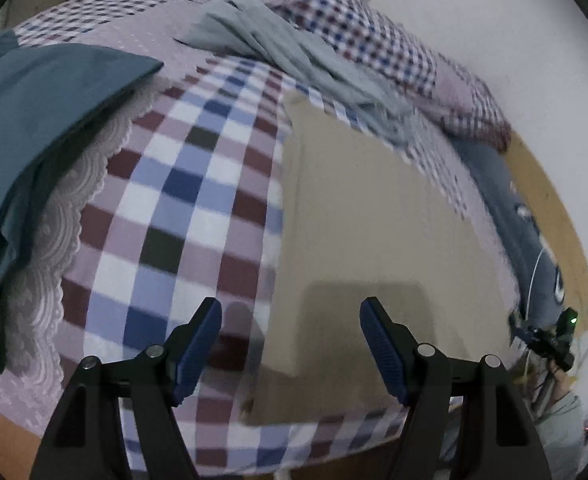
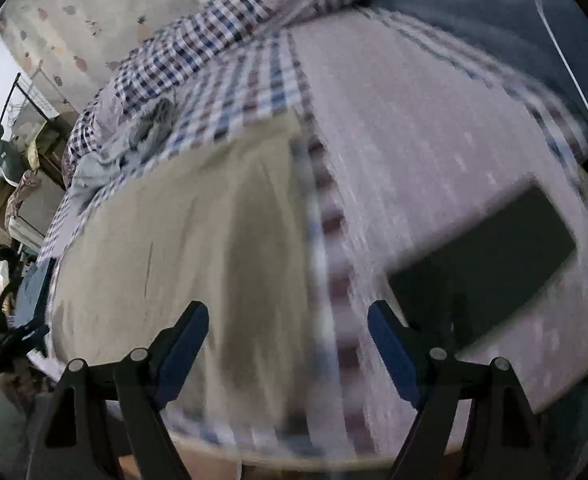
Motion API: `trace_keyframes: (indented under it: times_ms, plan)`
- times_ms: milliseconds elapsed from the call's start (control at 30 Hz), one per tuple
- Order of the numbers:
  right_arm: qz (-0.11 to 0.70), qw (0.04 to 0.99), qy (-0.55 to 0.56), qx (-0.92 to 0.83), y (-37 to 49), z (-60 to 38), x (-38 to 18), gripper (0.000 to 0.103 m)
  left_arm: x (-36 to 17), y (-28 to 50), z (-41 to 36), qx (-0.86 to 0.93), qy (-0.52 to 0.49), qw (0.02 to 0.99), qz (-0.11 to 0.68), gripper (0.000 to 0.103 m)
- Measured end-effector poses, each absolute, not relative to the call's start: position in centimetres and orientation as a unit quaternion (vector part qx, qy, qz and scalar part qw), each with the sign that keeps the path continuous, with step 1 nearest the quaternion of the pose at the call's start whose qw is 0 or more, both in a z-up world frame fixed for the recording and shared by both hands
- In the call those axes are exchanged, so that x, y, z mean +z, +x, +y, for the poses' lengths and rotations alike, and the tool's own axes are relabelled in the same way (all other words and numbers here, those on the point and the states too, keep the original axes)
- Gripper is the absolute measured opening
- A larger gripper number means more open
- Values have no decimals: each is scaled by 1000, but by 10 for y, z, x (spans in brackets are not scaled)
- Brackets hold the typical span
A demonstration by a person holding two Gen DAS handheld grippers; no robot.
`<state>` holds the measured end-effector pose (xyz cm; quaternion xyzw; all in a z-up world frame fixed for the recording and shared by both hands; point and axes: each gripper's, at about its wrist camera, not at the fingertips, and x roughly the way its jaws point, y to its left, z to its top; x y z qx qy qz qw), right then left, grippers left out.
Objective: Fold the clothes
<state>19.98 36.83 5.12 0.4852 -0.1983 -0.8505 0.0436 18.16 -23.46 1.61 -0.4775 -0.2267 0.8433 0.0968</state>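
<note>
Beige garment (image 1: 374, 216) lay flat near the bed's front edge, on the checked bedspread (image 1: 181, 200). Left gripper (image 1: 289, 344) and right gripper (image 2: 287, 346) both gaped wide, empty, above it. Cloth looked soft, light, limp; best pinched at a near-edge corner.

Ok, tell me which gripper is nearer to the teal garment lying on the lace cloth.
Left. The left gripper hovers open over the checked bedsheet, with the teal garment off to its left. The right gripper is over the beige folded cloth, farther away.
</note>
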Motion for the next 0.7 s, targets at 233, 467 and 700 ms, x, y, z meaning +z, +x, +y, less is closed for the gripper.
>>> trace_keyframes:
  times_ms: [233, 467, 700]
  plan:
    - [-200, 42, 484, -851, 231, 363, 60, 84, 0, 206, -257, 821, -506, 77, -251, 66]
    - [-211, 48, 492, -843, 233, 332, 23, 66, 1, 228, -238, 820, -519, 101, -221, 64]
    - [-178, 36, 500, -847, 232, 319, 19, 56, -11, 224, -219, 809, -553, 78, -185, 34]
